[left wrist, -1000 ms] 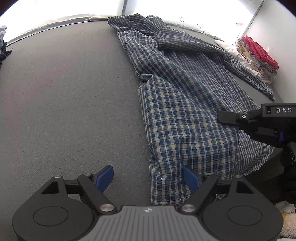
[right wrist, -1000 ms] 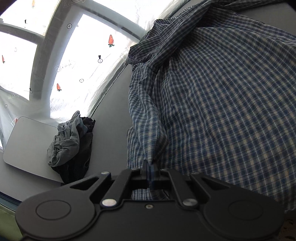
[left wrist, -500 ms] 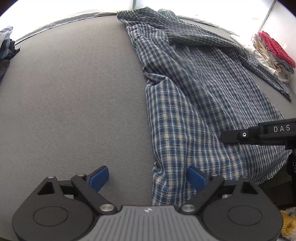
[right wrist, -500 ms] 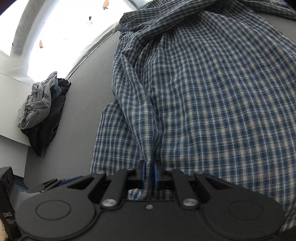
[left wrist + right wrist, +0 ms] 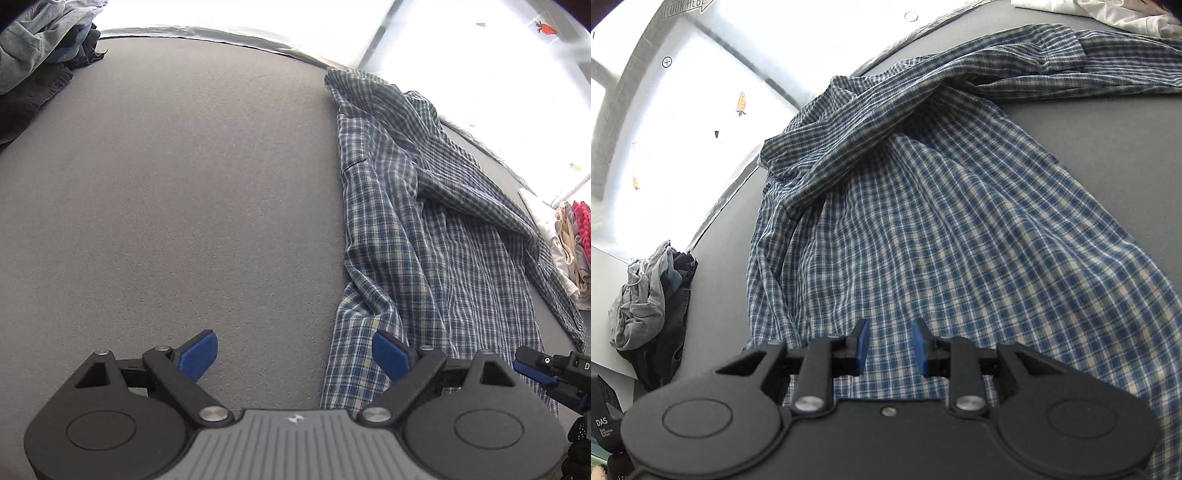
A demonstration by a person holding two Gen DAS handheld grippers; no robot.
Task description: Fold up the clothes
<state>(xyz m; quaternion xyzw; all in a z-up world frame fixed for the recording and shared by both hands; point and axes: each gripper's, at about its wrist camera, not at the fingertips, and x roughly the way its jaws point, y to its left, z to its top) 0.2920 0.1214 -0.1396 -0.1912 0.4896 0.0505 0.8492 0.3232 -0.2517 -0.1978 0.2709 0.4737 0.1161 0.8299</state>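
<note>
A blue and white plaid shirt [image 5: 436,251] lies spread and rumpled on the grey table [image 5: 177,206]; it fills the right wrist view [image 5: 942,229]. My left gripper [image 5: 293,354] is open and empty, low over the table, its right pad at the shirt's near left hem. My right gripper [image 5: 890,347] is open with a narrow gap, just above the shirt's near hem, holding nothing. Its tip shows at the right edge of the left wrist view [image 5: 535,365].
A heap of grey and dark clothes [image 5: 650,306] lies at the table's left end, also seen in the left wrist view [image 5: 33,48]. A stack of folded clothes [image 5: 569,243] with a red item sits at the far right. Bright windows stand behind the table.
My right gripper was shut on a fold of the shirt's hem; it has let go and opened. My left gripper has swung left, still open.
</note>
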